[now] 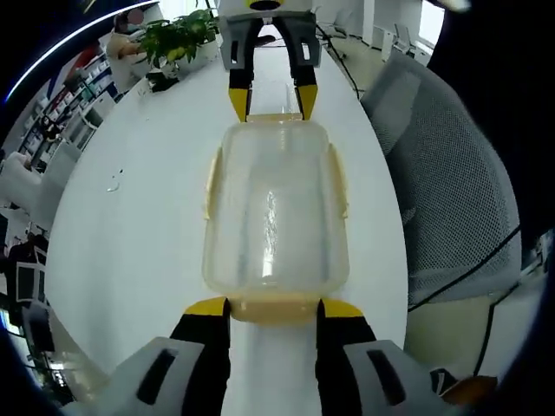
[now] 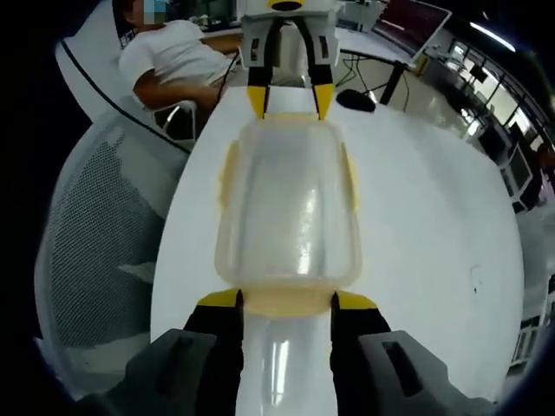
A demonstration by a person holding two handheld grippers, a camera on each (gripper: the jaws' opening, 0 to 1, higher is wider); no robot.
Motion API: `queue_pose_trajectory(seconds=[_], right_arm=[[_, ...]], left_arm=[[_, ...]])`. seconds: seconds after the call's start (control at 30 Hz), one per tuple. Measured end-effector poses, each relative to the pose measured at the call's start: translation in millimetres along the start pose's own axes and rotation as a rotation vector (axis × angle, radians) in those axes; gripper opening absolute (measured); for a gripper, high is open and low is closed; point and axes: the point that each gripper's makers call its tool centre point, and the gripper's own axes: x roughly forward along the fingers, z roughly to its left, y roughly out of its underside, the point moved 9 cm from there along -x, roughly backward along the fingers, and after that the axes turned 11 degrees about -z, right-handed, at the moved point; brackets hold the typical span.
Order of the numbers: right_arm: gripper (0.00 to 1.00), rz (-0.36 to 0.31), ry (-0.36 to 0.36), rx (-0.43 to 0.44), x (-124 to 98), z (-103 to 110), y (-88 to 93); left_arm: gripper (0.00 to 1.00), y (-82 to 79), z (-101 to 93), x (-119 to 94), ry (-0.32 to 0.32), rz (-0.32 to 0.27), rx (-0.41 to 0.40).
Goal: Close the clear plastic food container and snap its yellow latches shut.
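Nearest in the left gripper view: left gripper (image 1: 273, 305), yellow-tipped jaws spread and flanking the near end latch (image 1: 276, 306) of the clear container (image 1: 276, 208), not clenched on it. Lid already seated on the box, box resting flat on the white table (image 1: 139, 260). Side latches (image 1: 211, 182) lying along both long edges, whether snapped home impossible to tell. Beyond the far end, right gripper (image 1: 272, 100), jaws likewise apart and astride the opposite end latch. Apparent step: latching the two ends; next, probably, pressing each end flap down until it clicks, with both tools bracing the box against sliding. Farther off here, a potted plant (image 1: 178, 39) and a grey mesh chair (image 1: 451, 191). In the right gripper view, the mirror arrangement, plus a seated person in a white shirt (image 2: 178, 56) and monitors (image 2: 412, 22) past the table.
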Motion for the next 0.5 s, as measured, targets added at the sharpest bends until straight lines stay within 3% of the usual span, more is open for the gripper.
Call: queue_pose_trajectory(seconds=[0.5], right_arm=[[0.35,0.009,0.033,0.026,-35,2,27.3]], left_arm=[[0.31,-41.7,8.1,16,0.008,-0.015,0.041]])
